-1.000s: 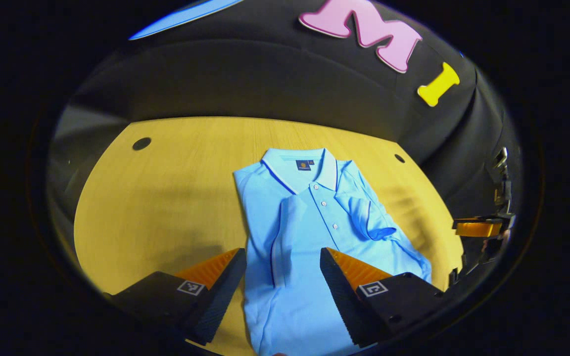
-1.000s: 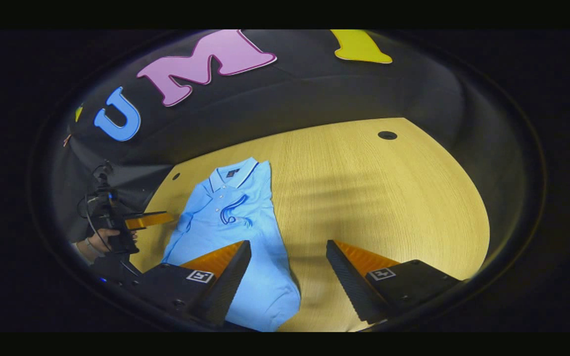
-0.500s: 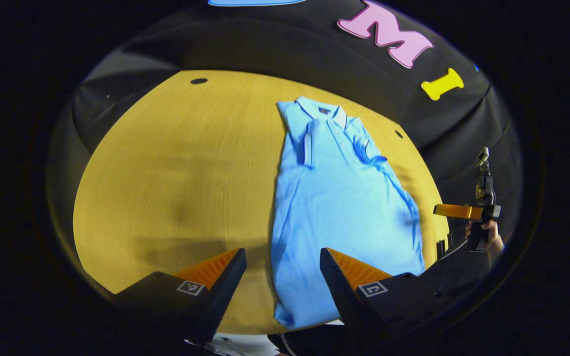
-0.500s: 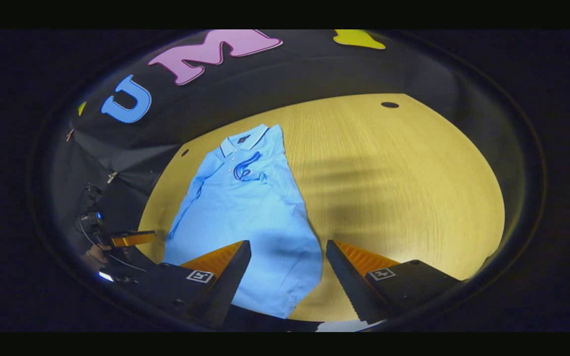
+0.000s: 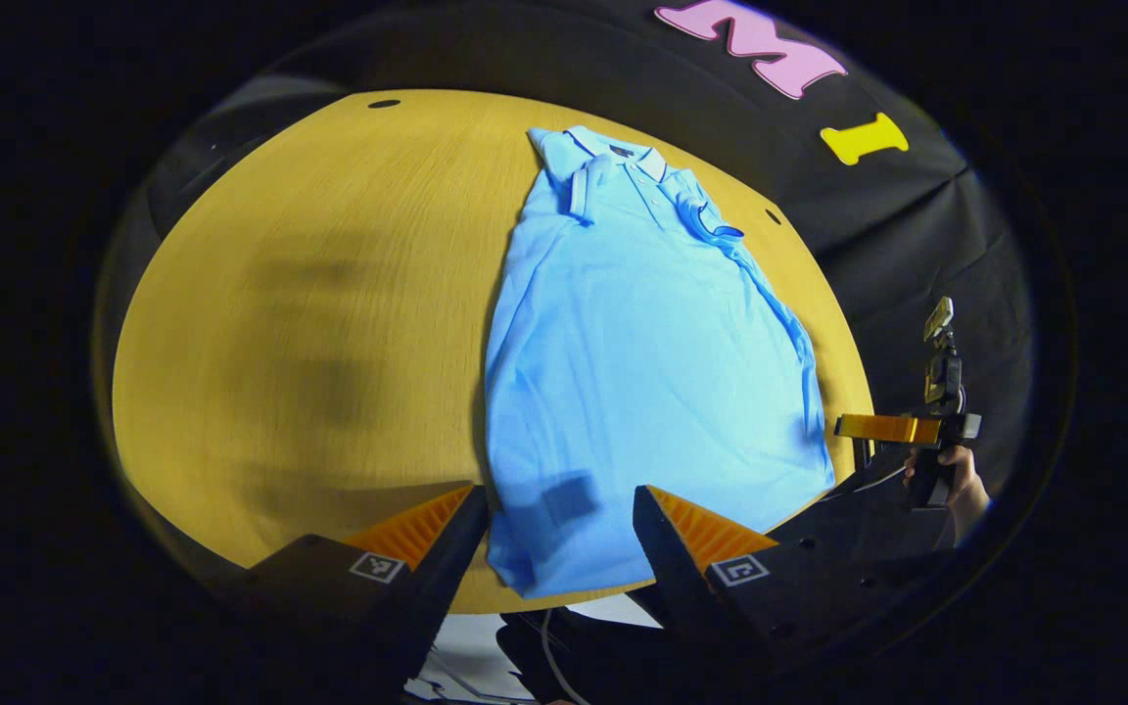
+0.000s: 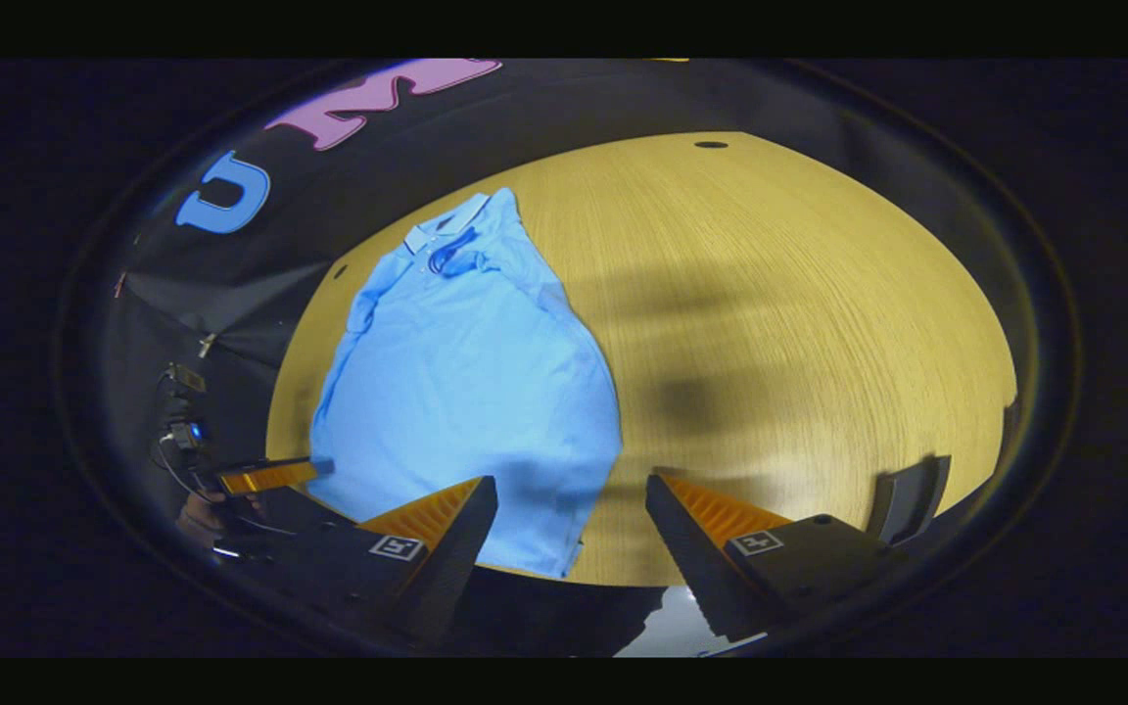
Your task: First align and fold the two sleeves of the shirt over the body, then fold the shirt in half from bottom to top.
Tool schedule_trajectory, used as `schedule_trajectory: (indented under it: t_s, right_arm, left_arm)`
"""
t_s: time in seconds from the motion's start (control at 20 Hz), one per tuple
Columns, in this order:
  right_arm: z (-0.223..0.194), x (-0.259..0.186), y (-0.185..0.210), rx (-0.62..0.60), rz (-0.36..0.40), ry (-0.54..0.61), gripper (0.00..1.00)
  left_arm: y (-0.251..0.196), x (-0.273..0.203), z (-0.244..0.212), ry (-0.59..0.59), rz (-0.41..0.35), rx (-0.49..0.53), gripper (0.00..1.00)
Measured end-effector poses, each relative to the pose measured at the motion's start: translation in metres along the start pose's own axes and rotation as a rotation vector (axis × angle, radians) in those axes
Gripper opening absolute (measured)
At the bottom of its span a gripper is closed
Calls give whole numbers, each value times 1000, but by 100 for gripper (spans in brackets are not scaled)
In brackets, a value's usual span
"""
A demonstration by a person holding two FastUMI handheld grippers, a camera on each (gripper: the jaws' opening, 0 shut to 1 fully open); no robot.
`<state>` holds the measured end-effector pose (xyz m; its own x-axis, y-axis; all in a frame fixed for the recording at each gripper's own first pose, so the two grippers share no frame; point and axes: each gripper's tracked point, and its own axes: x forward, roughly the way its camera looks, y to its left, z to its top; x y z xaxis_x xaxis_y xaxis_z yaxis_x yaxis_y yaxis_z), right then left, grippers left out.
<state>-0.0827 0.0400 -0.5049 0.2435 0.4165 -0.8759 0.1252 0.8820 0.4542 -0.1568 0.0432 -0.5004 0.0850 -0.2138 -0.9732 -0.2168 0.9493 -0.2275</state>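
Note:
A light blue polo shirt (image 5: 642,372) lies flat on the wooden table (image 5: 309,294), collar at the far end, both sleeves folded in over the chest. The right gripper view has the shirt (image 6: 466,382) at the left. My left gripper (image 5: 559,543) hovers open over the shirt's near hem at its left corner, nothing between the fingers. My right gripper (image 6: 569,534) is open above the hem's right corner near the table's front edge. The right gripper (image 5: 892,428) also appears far right in the left gripper view, held by a hand (image 5: 961,480).
The table has small round holes at its far corners (image 5: 384,103) (image 6: 710,144). Black cloth walls surround the table. Bare wood stretches left of the shirt in the left gripper view and right of it (image 6: 799,323) in the right gripper view. White papers (image 5: 466,656) lie below the front edge.
Both grippers have drawn back from the chest area toward the near edge, so the whole shirt and its bottom hem are in view. Both remain open and empty.

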Motion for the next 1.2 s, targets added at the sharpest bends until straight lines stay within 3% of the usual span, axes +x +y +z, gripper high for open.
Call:
schedule_trajectory:
  t_s: [0.05,0.1,0.2,0.3,0.35,0.45,0.5,0.55,0.6,0.65,0.8,0.85,0.95,1.1,1.2]
  right_arm:
    - [-4,-1,7,16,31,-7,96]
    - [-16,3,18,41,65,28,89]
    - [-30,2,34,68,122,60,91]
    - [-28,7,43,72,140,47,84]
    - [-30,11,42,79,135,53,88]
    - [-39,21,34,92,98,96,58]
    - [-38,22,36,117,113,101,34]
    - [-41,15,38,116,121,112,10]
    - [-40,14,36,106,124,108,10]
    - [-41,15,36,97,127,106,8]
    - [-39,16,46,60,182,117,2]
    - [-35,12,53,69,211,110,5]
    - [-18,-1,69,52,249,66,8]
    - [13,-20,103,-12,326,-5,5]
    - [38,-24,117,-42,323,-51,5]
  left_arm:
    - [0,-1,-6,13,3,11,98]
    - [0,0,-8,12,11,25,98]
    - [-1,2,-8,17,27,47,98]
    - [-2,3,-10,25,42,72,98]
    - [-5,3,-11,24,38,82,98]
    - [-4,8,-13,23,44,79,97]
    - [1,12,-14,27,72,65,68]
    - [-3,15,-12,-2,50,44,40]
    - [-5,16,-7,5,49,47,12]
    - [-6,16,-7,5,48,72,8]
    - [-11,10,-7,14,30,110,6]
    - [-14,5,-1,-3,13,115,7]
    - [-21,-11,15,-54,-17,119,6]
    - [-26,-32,49,-132,-47,114,7]
    - [-26,-47,74,-180,-43,128,7]
